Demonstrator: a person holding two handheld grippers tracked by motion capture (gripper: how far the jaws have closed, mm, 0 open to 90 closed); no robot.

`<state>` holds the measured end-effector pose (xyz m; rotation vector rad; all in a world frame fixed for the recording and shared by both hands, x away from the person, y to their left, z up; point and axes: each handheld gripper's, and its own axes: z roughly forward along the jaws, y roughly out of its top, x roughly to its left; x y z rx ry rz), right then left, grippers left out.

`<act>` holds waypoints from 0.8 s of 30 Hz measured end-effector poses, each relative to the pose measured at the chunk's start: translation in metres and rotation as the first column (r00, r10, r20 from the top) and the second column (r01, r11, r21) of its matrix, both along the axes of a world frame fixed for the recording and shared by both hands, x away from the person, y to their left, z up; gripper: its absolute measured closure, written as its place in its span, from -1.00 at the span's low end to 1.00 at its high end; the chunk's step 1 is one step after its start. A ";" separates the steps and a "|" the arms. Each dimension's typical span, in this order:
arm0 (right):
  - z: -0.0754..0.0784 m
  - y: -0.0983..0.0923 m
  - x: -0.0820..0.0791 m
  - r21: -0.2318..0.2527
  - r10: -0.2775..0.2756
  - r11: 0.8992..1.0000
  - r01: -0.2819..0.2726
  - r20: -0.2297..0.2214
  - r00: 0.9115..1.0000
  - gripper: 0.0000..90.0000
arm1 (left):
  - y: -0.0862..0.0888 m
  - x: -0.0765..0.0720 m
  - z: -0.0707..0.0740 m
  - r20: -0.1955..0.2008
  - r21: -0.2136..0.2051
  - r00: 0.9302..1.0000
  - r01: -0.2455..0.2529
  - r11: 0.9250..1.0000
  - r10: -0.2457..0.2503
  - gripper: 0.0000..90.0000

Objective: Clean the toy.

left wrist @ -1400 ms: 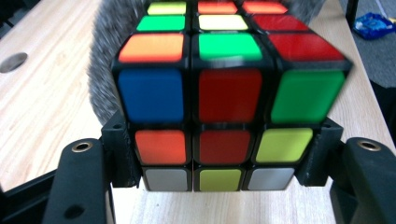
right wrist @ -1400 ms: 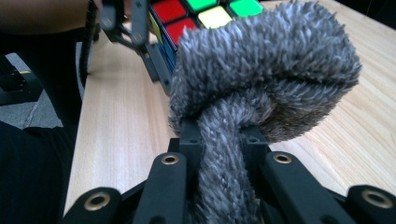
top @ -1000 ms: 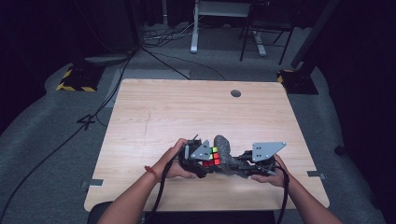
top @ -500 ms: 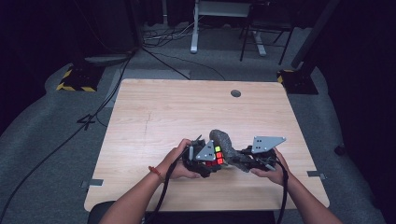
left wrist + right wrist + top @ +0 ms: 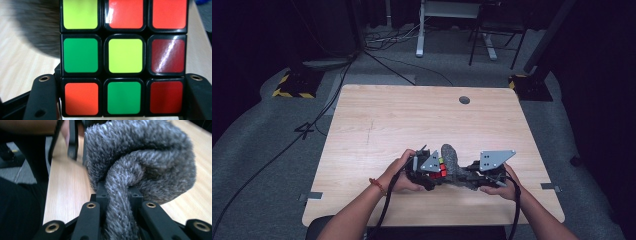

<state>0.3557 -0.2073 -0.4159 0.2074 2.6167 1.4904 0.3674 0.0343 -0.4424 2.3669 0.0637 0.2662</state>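
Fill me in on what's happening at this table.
A person at the wooden table works with a gripper in each hand. The left gripper is clamped on a scrambled puzzle cube, its jaws on either side of the bottom row. The right gripper pinches a fuzzy grey cloth, bunched against the cube near the table's front edge, as if wiping it.

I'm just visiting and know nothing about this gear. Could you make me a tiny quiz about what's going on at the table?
1. What do the left tongs hold?
2. True or false: the right tongs are shut on a grey fluffy cloth.
3. Which colour is the middle square on the puzzle cube face seen from the left tongs: A red, B yellow-green, C blue?

Key: 1. The puzzle cube, clamped between the two black jaws. 2. True. 3. B.
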 end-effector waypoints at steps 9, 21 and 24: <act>-0.005 -0.005 0.009 -0.057 -0.107 0.993 0.106 -0.002 0.994 0.73 | 0.003 -0.003 0.010 0.010 -0.044 1.000 0.008 0.999 -0.008 -0.25; -0.002 0.003 -0.003 -0.045 -0.017 0.999 0.017 0.004 1.000 0.72 | 0.010 0.007 0.004 -0.006 -0.031 0.999 -0.054 0.998 0.054 -0.25; 0.003 0.003 -0.005 0.003 -0.022 1.000 0.022 0.017 1.000 0.72 | 0.000 0.001 -0.001 -0.015 -0.001 1.000 -0.017 1.000 0.017 -0.25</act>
